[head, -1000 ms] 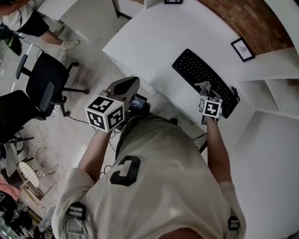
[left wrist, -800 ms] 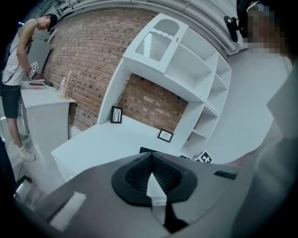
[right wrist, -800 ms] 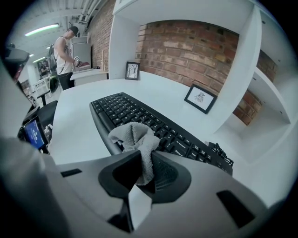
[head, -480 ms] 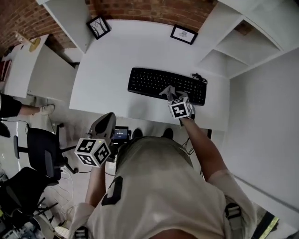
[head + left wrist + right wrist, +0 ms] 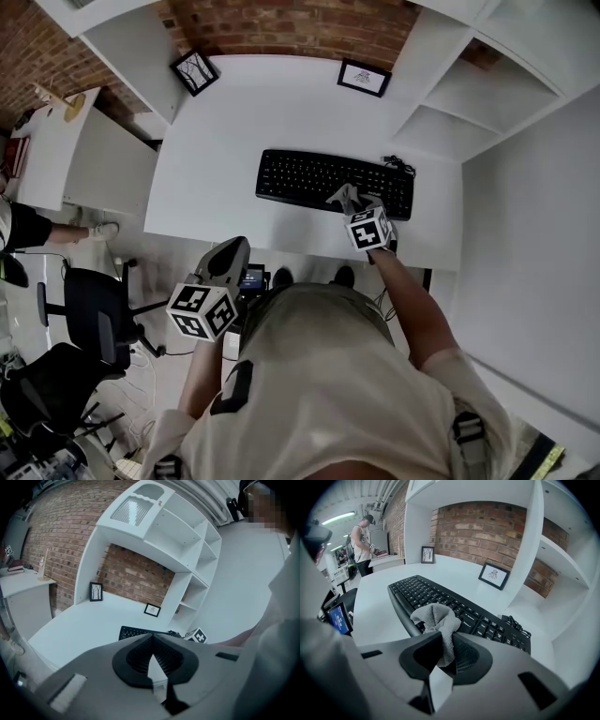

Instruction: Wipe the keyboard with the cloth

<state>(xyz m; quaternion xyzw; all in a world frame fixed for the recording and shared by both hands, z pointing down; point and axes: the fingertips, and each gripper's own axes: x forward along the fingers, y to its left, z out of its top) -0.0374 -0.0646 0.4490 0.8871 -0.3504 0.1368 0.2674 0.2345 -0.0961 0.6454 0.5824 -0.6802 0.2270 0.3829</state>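
A black keyboard (image 5: pixel 309 178) (image 5: pixel 440 599) lies across the white desk (image 5: pixel 244 122), its cable at the right end. My right gripper (image 5: pixel 349 199) (image 5: pixel 444 641) is shut on a grey cloth (image 5: pixel 345 196) (image 5: pixel 437 620), bunched and sticking out past the jaws, held just over the keyboard's near edge toward its right half. My left gripper (image 5: pixel 234 253) (image 5: pixel 152 641) hangs off the desk's front edge, below and left of the keyboard, jaws closed together with nothing between them.
Two small framed pictures (image 5: pixel 195 70) (image 5: pixel 364 78) stand at the back of the desk against the brick wall. White shelves (image 5: pixel 469 103) rise at the right. A black office chair (image 5: pixel 89 314) and another person's leg (image 5: pixel 56 230) are on the floor at left.
The head view has swung from the floor and chairs toward the desk, so the keyboard now sits level in the middle. My right gripper stays over the keyboard with the cloth.
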